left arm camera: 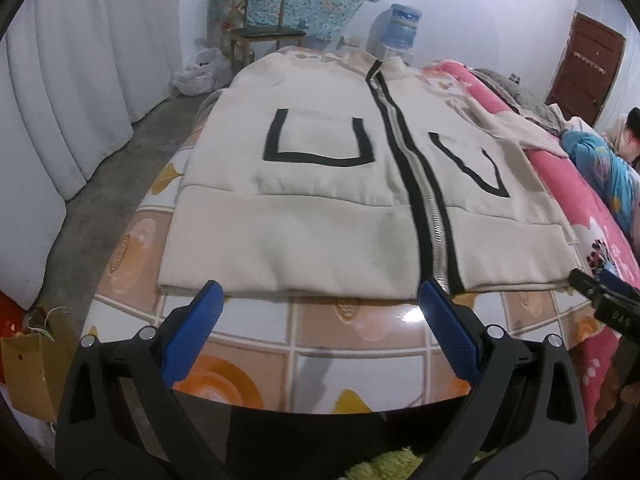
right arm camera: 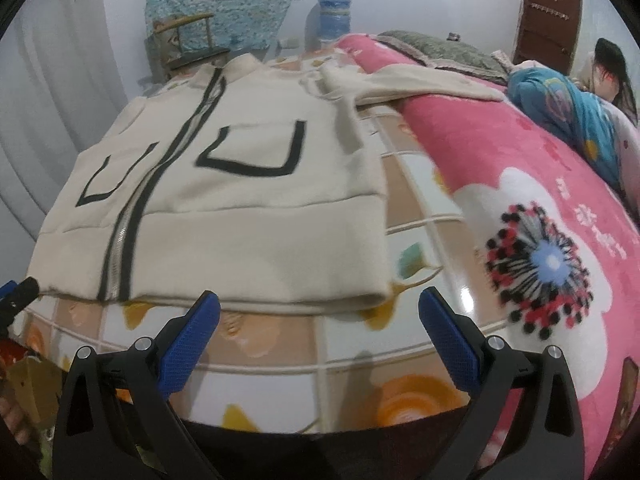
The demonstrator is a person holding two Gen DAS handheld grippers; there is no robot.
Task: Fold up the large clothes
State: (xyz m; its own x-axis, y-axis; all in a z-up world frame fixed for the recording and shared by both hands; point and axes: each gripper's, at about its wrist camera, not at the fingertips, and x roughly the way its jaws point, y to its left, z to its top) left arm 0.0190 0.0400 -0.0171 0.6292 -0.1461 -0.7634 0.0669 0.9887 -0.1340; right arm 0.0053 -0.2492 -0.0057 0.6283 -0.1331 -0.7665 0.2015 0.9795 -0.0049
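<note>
So I'm hovering both grippers just short of the near hem right now. The left gripper point(left arm camera: 318, 300) is sitting with its jaws spread wide, holding nothing, and the right gripper point(right arm camera: 320, 308) is doing the same, wide apart and empty, over the glossy patterned tablecloth point(left arm camera: 360, 332).

The cream zip jacket point(left arm camera: 304, 208) is lying flat and zipped up on the table, hem toward me at 6 o'clock, collar away at 12. One sleeve point(right arm camera: 420, 82) is trailing off toward 2 o'clock onto the pink blanket point(right arm camera: 520, 184); the other looks tucked, though I can't really tell.

My guess for doing this step well: I'm thinking each gripper should be pinching a hem corner, catching both layers, low and level, so the fold goes up evenly along the zipper point(left arm camera: 430, 216). That loose sleeve probably wants bringing in first, or it's going to drag.

Way back at 12 there's a chair point(left arm camera: 260, 28) and a water jug point(left arm camera: 402, 26) against the wall.
</note>
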